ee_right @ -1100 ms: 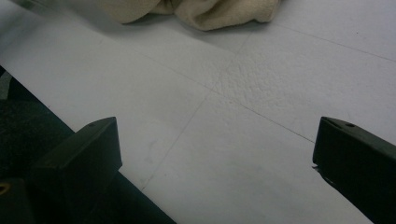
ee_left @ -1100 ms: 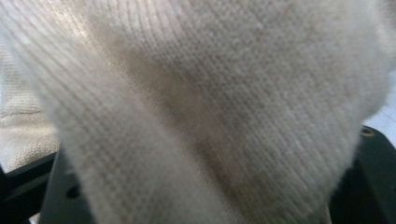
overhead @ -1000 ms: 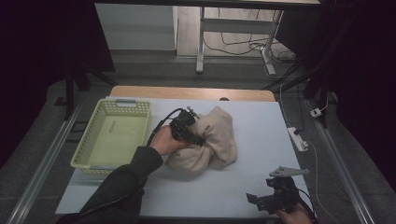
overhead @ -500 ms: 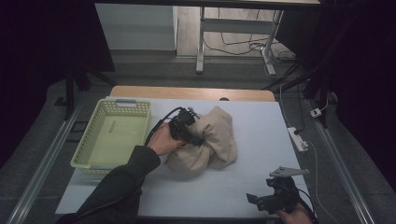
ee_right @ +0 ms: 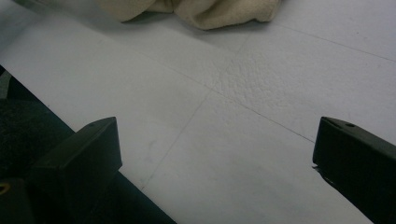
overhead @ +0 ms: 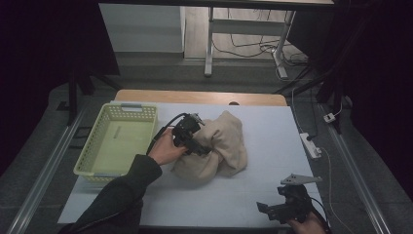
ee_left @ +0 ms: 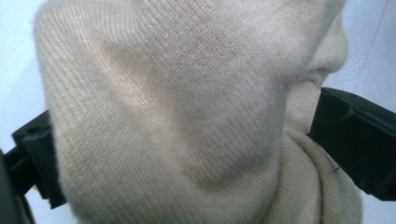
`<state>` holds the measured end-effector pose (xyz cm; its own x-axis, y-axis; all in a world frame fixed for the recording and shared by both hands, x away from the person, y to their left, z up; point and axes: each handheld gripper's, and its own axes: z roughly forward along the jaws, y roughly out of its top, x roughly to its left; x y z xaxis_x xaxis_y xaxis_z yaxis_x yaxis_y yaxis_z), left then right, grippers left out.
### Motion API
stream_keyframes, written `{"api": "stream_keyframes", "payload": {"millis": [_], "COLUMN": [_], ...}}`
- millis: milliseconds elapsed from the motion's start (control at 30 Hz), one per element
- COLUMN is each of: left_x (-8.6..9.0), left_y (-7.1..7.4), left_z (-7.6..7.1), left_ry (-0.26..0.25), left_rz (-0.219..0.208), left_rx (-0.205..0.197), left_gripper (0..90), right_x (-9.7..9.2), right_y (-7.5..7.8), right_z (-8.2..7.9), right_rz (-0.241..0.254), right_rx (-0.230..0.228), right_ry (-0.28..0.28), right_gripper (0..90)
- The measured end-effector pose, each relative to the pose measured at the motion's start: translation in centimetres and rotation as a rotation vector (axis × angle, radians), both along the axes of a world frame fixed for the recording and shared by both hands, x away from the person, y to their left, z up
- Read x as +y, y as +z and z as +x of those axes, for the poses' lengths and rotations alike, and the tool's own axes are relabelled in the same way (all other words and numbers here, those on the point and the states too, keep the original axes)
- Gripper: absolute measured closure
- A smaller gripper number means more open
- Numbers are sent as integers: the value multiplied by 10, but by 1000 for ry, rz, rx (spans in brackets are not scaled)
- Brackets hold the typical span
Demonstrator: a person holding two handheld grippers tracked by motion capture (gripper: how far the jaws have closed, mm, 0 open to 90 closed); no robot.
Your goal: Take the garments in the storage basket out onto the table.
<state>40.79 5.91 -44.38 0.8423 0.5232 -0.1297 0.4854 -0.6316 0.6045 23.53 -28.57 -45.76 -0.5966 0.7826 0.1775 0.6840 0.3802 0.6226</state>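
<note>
Left gripper (overhead: 202,146) jaws just opened wide, beige sweater (overhead: 219,148) bunched between them, unpinched, lying mid-desk beside basket (overhead: 92,168). Likely release or regrip. Right gripper (overhead: 272,210) spread, empty, near desk's front-right corner.

I see bare table (overhead: 272,131) right of the sweater (overhead: 221,148). Basket (overhead: 117,141) blocks my left side, near it.

A plain beige knitted sweater (overhead: 221,148) lies beside a pale yellow-green lattice basket (overhead: 97,156) on the white table (overhead: 272,126).
</note>
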Motion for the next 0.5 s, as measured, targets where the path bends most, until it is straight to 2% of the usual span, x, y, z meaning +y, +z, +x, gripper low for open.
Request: {"api": "stream_keyframes", "payload": {"millis": [100,300,500], "left_x": [3,10,17], "left_y": [1,3,8], "left_z": [-1,-5,-11], "left_ry": [-14,-30,-23], "left_rz": [-20,-24,-45], "left_rx": [-3,-24,-27], "left_gripper": [0,0,0], "right_x": [0,0,1], "right_y": [0,0,-1], "right_z": [0,0,0], "right_rz": [0,1,0], "right_rx": [1,0,0], "right_ry": [0,0,1], "right_gripper": [7,7,7]}}
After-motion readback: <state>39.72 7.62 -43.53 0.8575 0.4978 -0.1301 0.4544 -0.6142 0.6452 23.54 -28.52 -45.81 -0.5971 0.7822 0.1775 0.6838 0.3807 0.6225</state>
